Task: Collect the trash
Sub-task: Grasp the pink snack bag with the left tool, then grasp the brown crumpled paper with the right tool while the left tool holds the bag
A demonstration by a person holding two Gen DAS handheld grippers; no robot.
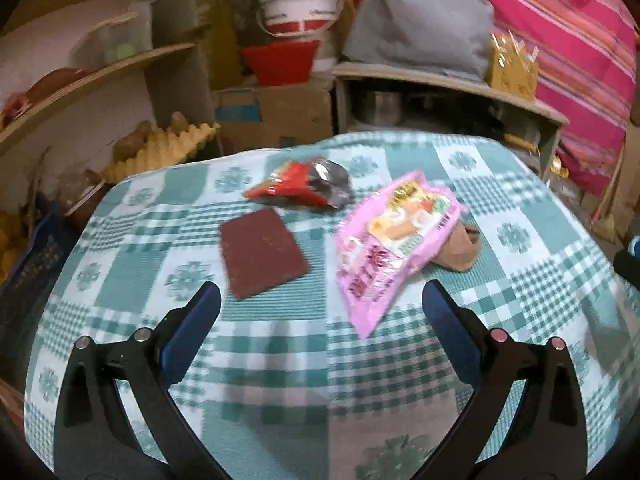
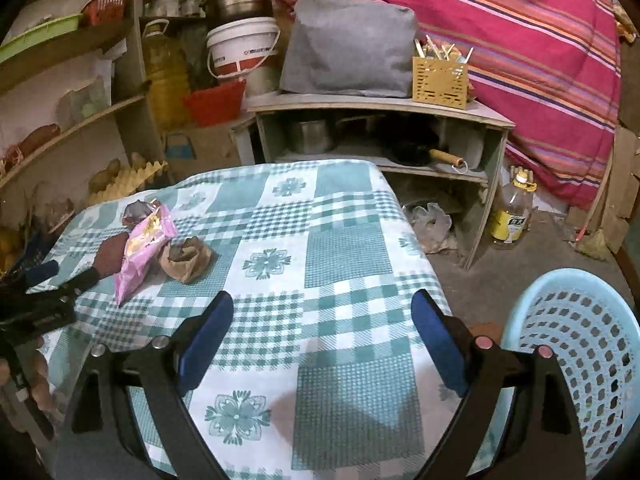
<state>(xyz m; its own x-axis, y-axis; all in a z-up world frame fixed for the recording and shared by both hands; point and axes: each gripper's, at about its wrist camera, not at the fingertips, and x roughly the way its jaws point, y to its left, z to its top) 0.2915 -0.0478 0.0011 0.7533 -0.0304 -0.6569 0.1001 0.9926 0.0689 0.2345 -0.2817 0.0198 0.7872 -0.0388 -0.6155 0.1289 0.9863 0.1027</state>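
On the green checked tablecloth [image 1: 280, 340] lie a pink snack wrapper [image 1: 394, 248], a red and silver wrapper [image 1: 304, 188], a dark red flat pad [image 1: 262, 252] and a crumpled brown paper [image 1: 460, 250]. My left gripper [image 1: 320, 304] is open and empty, just short of the pad and the pink wrapper. My right gripper [image 2: 322, 320] is open and empty over bare cloth [image 2: 340, 240]. In the right wrist view the pink wrapper [image 2: 144, 248], the brown paper [image 2: 186, 260] and the left gripper [image 2: 60, 284] are at the left. A light blue perforated basket [image 2: 580, 352] stands at the lower right.
A low wooden shelf unit [image 2: 380, 108] with pots, a grey cover [image 2: 348, 48] and a yellow utensil holder [image 2: 440, 80] stands behind the table. Shelves, a white bucket [image 2: 240, 52] and a red tub [image 2: 214, 102] are at the left. An oil bottle [image 2: 512, 212] stands on the floor.
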